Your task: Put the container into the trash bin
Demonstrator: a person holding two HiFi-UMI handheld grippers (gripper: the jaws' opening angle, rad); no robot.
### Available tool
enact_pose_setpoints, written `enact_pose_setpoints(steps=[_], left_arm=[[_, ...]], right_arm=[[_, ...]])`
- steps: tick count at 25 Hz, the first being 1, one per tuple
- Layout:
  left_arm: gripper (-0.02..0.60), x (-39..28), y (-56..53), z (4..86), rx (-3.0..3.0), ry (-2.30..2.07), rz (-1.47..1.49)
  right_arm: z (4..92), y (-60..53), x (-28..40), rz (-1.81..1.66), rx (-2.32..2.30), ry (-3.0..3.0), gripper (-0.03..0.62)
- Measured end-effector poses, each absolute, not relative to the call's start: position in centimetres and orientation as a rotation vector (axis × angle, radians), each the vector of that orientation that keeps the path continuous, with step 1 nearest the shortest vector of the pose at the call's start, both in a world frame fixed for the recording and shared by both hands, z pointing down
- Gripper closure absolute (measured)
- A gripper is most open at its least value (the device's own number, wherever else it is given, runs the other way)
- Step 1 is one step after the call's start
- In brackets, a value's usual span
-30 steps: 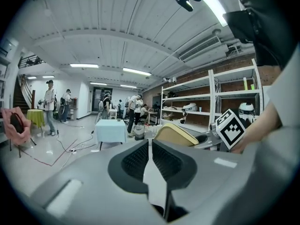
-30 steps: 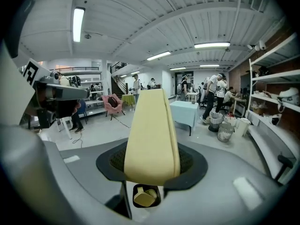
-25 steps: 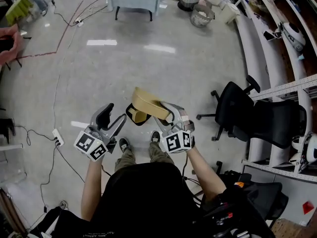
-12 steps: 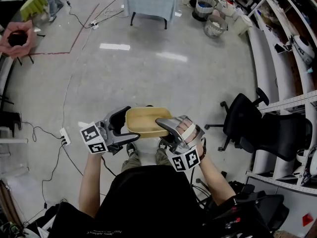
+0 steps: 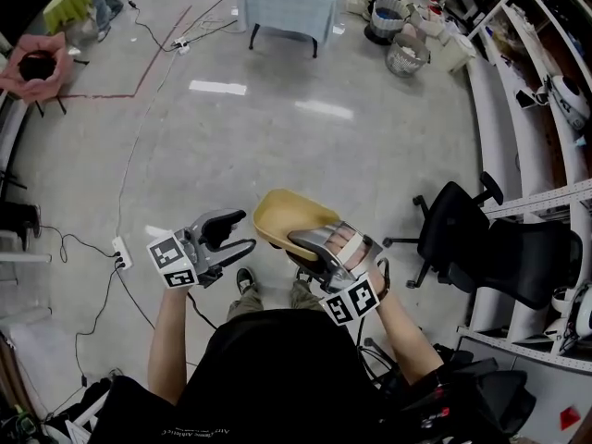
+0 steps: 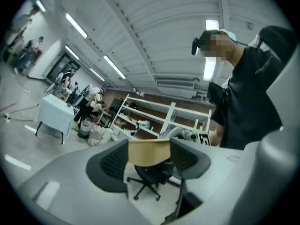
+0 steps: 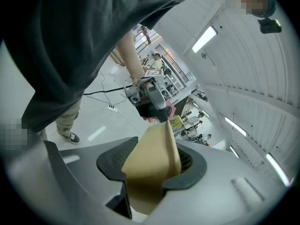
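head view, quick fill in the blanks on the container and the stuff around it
The right gripper is shut on the wall of the tan container, which is ___ inside.
The black seat on wheels at the right is an office ___.
The white power strip lies on the ___.
Missing words: empty; chair; floor.
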State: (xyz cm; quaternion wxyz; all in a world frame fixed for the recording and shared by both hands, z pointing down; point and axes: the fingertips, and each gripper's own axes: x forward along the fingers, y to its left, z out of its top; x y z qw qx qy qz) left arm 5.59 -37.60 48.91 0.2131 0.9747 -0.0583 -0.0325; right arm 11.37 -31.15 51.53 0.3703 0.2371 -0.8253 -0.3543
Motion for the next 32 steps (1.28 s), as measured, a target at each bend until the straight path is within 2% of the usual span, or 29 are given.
enact_pose_setpoints(steps=[3, 6, 11, 15, 32], left_arm=[[0.178, 6.0, -35.4, 49.7, 2.787, -0.010, 0.046], [0.114, 6.0, -33.6, 48.3, 2.675, 0.205, -0.089], [0.100, 5.1, -33.3, 45.5, 2.503, 0.407, -0.345], [0.086, 5.8, -32.4, 45.0, 2.479, 0.518, -0.332], [0.086, 4.9, -33.4, 47.0, 2.367, 0.470, -0.419]], right_arm=[[50.3, -29.8, 11.0, -0.834, 0.541, -2.249, 0.402], [47.5, -27.4, 10.2, -0.779, 0.462, -2.395, 0.402], [44.2, -25.3, 7.6, -0.849, 0.337, -2.437, 0.402], [44.2, -25.4, 7.0, -0.879, 0.288, -2.410, 0.402], [45.7, -26.7, 9.9, -0.878, 0.368, -2.304, 0.378]])
